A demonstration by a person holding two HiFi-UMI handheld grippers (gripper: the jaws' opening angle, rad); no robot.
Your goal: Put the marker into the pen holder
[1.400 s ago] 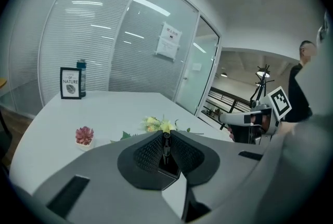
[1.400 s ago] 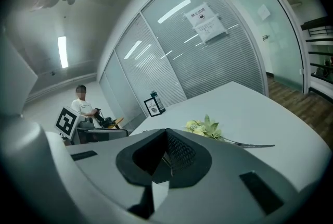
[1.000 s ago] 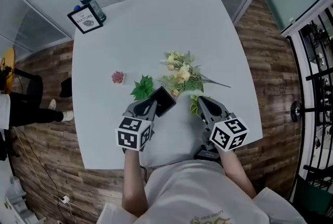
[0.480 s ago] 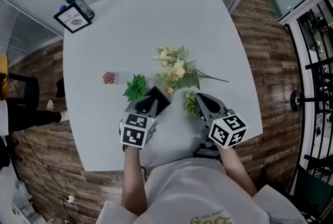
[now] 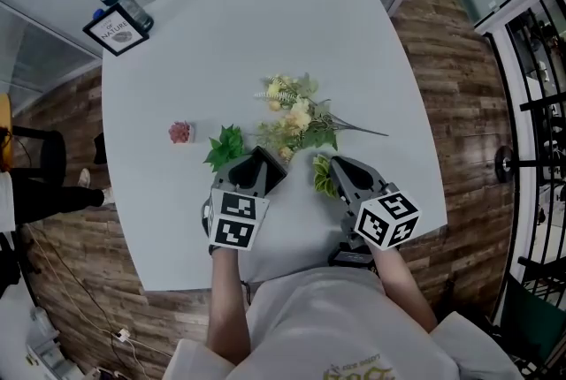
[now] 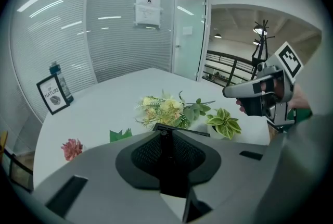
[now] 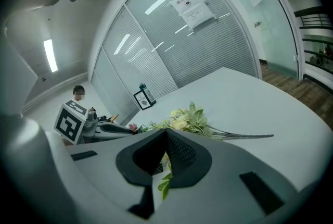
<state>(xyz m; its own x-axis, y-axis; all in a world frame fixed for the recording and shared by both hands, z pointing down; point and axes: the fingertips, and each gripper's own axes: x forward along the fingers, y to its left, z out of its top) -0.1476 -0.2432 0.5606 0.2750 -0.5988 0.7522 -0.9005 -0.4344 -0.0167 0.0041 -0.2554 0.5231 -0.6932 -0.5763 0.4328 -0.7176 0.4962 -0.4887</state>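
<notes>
A black square pen holder (image 5: 271, 171) stands on the white table (image 5: 265, 34), and its thin rim (image 6: 195, 132) shows just past my left jaws. My left gripper (image 5: 257, 164) hangs over it and hides most of it. The left gripper (image 6: 165, 134) is shut on a slim dark marker (image 6: 167, 160) that runs along the jaws. My right gripper (image 5: 333, 166) sits to the right, beside a small potted plant (image 5: 322, 176). In its own view the right gripper (image 7: 166, 133) is shut with nothing in it.
A bouquet of artificial flowers (image 5: 296, 117) lies just beyond both grippers, with a green leaf sprig (image 5: 225, 147) and a pink flower (image 5: 179, 133) to its left. A framed sign (image 5: 116, 29) and a bottle (image 5: 122, 2) stand at the far left corner.
My left gripper has moved forward over the black pen holder, which is now mostly hidden under it. The right gripper has barely moved.
</notes>
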